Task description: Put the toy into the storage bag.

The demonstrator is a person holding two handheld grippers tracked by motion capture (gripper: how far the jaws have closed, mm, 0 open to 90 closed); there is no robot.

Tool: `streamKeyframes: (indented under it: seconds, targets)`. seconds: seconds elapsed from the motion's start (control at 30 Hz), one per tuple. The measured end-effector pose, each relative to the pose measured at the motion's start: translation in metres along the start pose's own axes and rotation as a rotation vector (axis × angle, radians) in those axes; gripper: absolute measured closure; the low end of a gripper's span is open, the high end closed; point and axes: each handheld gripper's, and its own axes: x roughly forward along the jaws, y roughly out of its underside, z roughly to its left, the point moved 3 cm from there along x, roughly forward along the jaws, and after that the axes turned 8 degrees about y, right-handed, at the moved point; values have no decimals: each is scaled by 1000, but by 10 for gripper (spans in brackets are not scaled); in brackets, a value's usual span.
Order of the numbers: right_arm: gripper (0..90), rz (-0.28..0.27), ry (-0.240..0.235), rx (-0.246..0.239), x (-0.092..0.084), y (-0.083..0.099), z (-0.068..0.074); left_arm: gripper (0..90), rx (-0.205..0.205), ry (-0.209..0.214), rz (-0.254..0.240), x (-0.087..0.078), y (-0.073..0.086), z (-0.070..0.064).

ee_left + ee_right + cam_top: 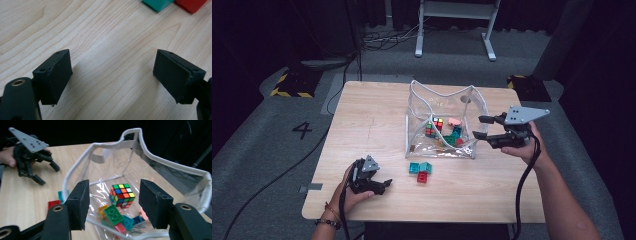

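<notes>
Right gripper [113, 203] jaws apart, clear bag [140, 150] half-hidden

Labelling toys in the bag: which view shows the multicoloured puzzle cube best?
Right gripper view: the multicoloured puzzle cube sits large and sharp inside the clear plastic bag, stickers readable. The high view shows it small and blurred. The left gripper view faces bare tabletop.

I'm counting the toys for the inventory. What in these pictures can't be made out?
- High view: the bricks inside the clear bag are too small and overlapping to count.
- Right gripper view: the right gripper covers the bag's lower corners; the pink piece is half hidden.
- Left gripper view: the teal brick and red brick are cut off by the top edge.
</notes>
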Motion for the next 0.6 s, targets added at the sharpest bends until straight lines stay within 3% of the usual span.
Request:
streamKeyframes:
  seconds: [0.2, 0.37, 0.6]
  targets:
    - [411, -38, -35, 28, -3, 9, 23, 156, 0, -1, 0, 0, 0, 0]
    - [408, -51, -68, 20, -1, 18, 45, 156, 0, -1, 0, 0, 0, 0]
    - [409, -29, -134, 3, 9, 29, 73, 156, -1, -1, 1, 0, 0, 0]
